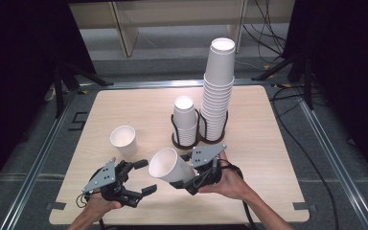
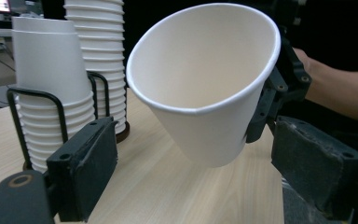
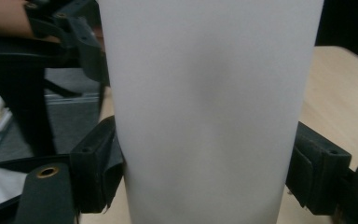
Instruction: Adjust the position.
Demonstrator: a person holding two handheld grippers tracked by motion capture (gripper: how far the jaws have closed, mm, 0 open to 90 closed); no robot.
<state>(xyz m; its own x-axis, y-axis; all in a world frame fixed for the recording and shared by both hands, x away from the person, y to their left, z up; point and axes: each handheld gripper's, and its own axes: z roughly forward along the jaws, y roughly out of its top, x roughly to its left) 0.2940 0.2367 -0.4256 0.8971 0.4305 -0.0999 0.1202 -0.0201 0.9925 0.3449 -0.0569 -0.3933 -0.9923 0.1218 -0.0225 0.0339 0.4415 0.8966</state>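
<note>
- Paper cup [image 1: 169, 165], white and plain, hangs tilted above the near middle of the table [image 1: 268, 158] in the high view, its open mouth turned toward the left gripper [image 1: 138, 178].
- The right gripper [image 1: 184, 181] clamps the cup near its base; the person's right hand [image 1: 227, 179] wraps the gripper's body from behind.
- The left gripper's jaws stand wide apart with nothing between them, just beside the cup's rim, and the left hand [image 1: 98, 203] holds it from below.
- A second cup [image 1: 124, 141] stands upright alone on the table, left of a black wire holder [image 1: 199, 132] with two rings.
- The holder carries a short stack [image 1: 185, 120] and a tall stack [image 1: 218, 91] side by side.
- From the left gripper view, the paper cup [image 2: 205, 84] shows its smooth white inside and rolled rim, leaning over the wood between the two spread black pads [image 2: 86, 168].
- The right gripper's dark linkage touches the cup's far side, with a forearm [image 2: 340, 91] behind it.
- The short stack [image 2: 51, 88] sits in the wire holder [image 2: 58, 112], the tall stack [image 2: 100, 51] behind it.
- From the right gripper view, the cup's wall [image 3: 209, 107] stands between the two jaws, which press it on both sides; a faint dent marks the paper.
</note>
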